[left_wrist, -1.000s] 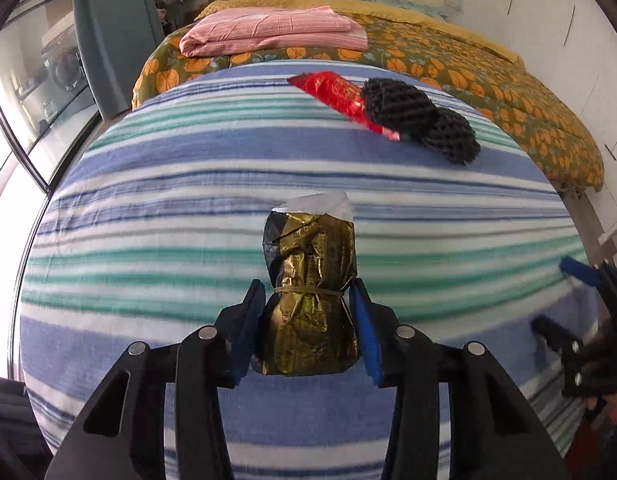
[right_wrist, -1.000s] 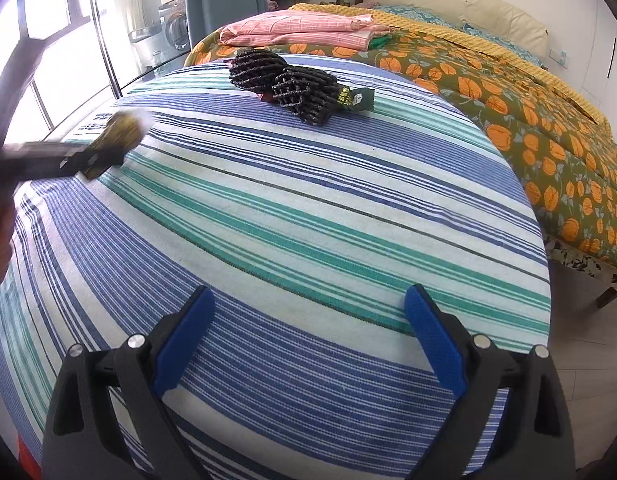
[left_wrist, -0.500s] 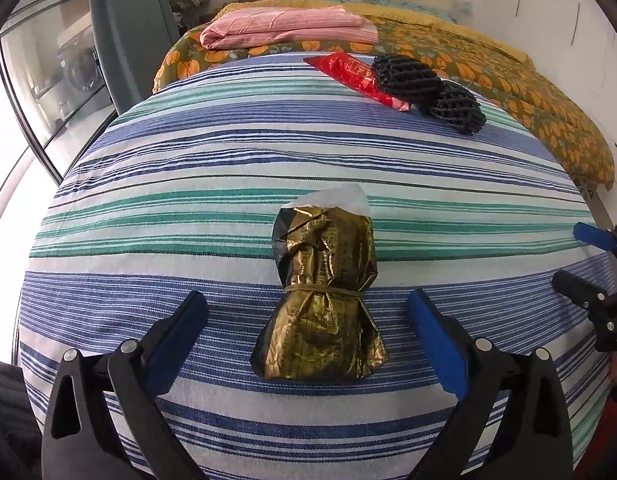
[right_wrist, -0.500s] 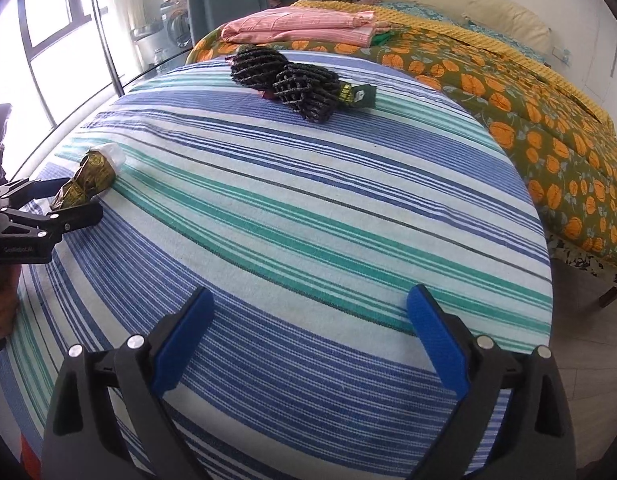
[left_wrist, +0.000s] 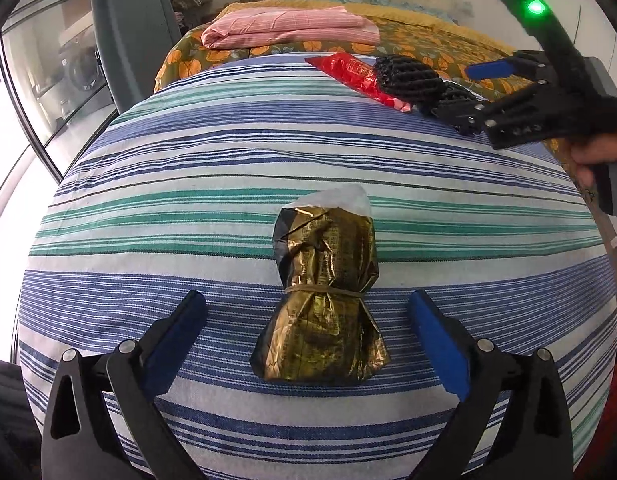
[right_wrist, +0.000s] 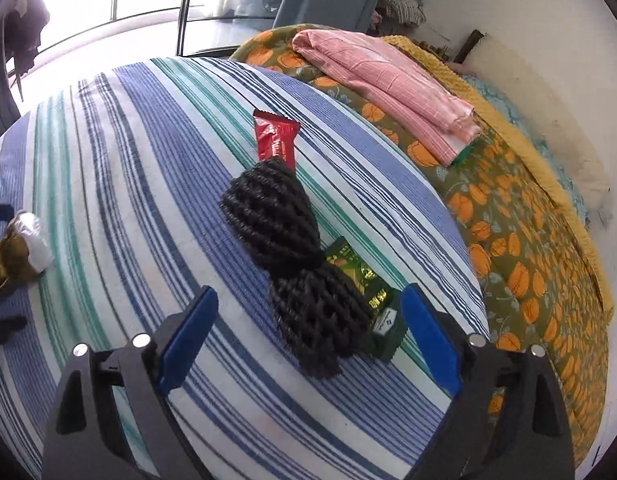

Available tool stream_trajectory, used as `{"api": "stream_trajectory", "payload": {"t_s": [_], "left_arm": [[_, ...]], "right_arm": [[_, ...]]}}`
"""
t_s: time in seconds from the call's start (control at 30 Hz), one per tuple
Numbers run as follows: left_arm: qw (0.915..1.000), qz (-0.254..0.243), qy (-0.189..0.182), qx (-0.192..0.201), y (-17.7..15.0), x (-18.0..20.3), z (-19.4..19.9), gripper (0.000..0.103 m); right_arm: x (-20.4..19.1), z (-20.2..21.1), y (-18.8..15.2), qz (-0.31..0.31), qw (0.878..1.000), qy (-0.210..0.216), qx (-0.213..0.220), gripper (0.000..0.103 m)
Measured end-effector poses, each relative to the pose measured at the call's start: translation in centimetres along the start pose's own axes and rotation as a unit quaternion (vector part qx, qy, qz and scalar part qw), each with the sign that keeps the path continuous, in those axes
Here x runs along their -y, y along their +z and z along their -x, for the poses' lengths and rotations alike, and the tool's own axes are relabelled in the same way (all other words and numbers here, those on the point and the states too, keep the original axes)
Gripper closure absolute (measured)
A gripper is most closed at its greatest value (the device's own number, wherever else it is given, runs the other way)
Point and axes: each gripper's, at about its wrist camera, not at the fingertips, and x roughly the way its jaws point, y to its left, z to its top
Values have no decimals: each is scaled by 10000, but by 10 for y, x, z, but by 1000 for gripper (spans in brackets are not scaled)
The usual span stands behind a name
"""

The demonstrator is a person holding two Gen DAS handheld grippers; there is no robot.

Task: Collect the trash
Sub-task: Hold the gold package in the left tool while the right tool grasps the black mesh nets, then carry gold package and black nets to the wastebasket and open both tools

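Note:
A gold foil bag (left_wrist: pixel 324 300), tied with a rubber band, lies on the striped cloth (left_wrist: pixel 188 184); it also shows at the left edge of the right wrist view (right_wrist: pixel 12 256). My left gripper (left_wrist: pixel 308 336) is open, its blue pads apart on either side of the bag. My right gripper (right_wrist: pixel 308 332) is open, its jaws straddling the near end of two black foam nets (right_wrist: pixel 292 248). A red wrapper (right_wrist: pixel 274 142) lies beyond the nets and a green packet (right_wrist: pixel 368 292) beside them. The right gripper also shows in the left wrist view (left_wrist: pixel 508 96), over the nets (left_wrist: pixel 412 80).
A bed with an orange-patterned cover (right_wrist: pixel 508 220) borders the striped surface on the far side, with folded pink cloth (right_wrist: pixel 380 80) on it. A glass door (left_wrist: pixel 48 80) and grey curtain (left_wrist: pixel 128 32) stand to the left.
My left gripper opened and let go of the gold bag, which now lies on the cloth. My right gripper moved across to the black nets and now straddles them.

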Motion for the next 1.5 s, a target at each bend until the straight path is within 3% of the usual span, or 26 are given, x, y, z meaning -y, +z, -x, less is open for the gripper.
{"api": "stream_trajectory", "payload": {"t_s": [0.03, 0.07, 0.13, 0.23, 0.37, 0.5, 0.67, 0.73, 0.77, 0.87, 0.97, 1.03, 1.2, 1.33, 1.37, 1.43, 1.5], "left_arm": [[10000, -3, 4, -1, 0, 0, 0, 4], [10000, -3, 4, -1, 0, 0, 0, 4], [10000, 0, 4, -1, 0, 0, 0, 4], [10000, 1, 7, -1, 0, 1, 0, 4], [10000, 4, 9, -2, 0, 0, 0, 4], [10000, 1, 5, -2, 0, 0, 0, 4], [10000, -14, -27, -1, 0, 0, -1, 4], [9997, -57, -245, 32, -1, -5, 1, 4], [9991, -11, -427, 76, -3, -10, 4, 4], [9961, 55, -869, 121, -8, -25, 12, 4], [9961, 113, -869, 57, -11, -29, 17, 4], [9962, 127, -853, 89, -8, -27, 20, 4], [9989, -136, -451, 37, 2, -10, 19, 5], [9994, -261, -242, -43, 6, -2, 16, 6], [9993, -322, -193, -45, 6, 0, 16, 9], [9990, -441, -72, -57, 6, 5, 16, 14], [9985, -540, 12, -92, 4, 9, 15, 26]], "right_arm": [[4, -6, 2, -179, 9997, 139, -122, 49], [7, -10, 2, -327, 9990, 233, -214, 55], [12, -4, -3, -699, 9967, 344, -233, 58], [23, 17, -14, -1393, 9873, 703, -305, 58], [35, 56, -50, -2748, 9463, 1455, -878, 58], [23, 72, -89, -3306, 9149, 1773, -1488, 56], [5, 64, -116, -3575, 9002, 1826, -1687, 46], [2, 64, -121, -3705, 8943, 1951, -1577, 35], [1, 65, -122, -3725, 8936, 1991, -1520, 34], [-3, 70, -120, -3532, 9030, 1993, -1418, 33], [-13, 81, -111, -2882, 9354, 1604, -1275, 31], [-17, 86, -106, -2539, 9506, 1325, -1193, 30], [-22, 85, -99, -2346, 9568, 1299, -1121, 30], [-35, 75, -94, -2062, 9658, 939, -1264, 31], [-37, 72, -94, -2039, 9668, 844, -1291, 34], [-38, 71, -97, -2004, 9688, 731, -1262, 60], [-35, 76, -102, -2098, 9684, 731, -1130, 64]]}}
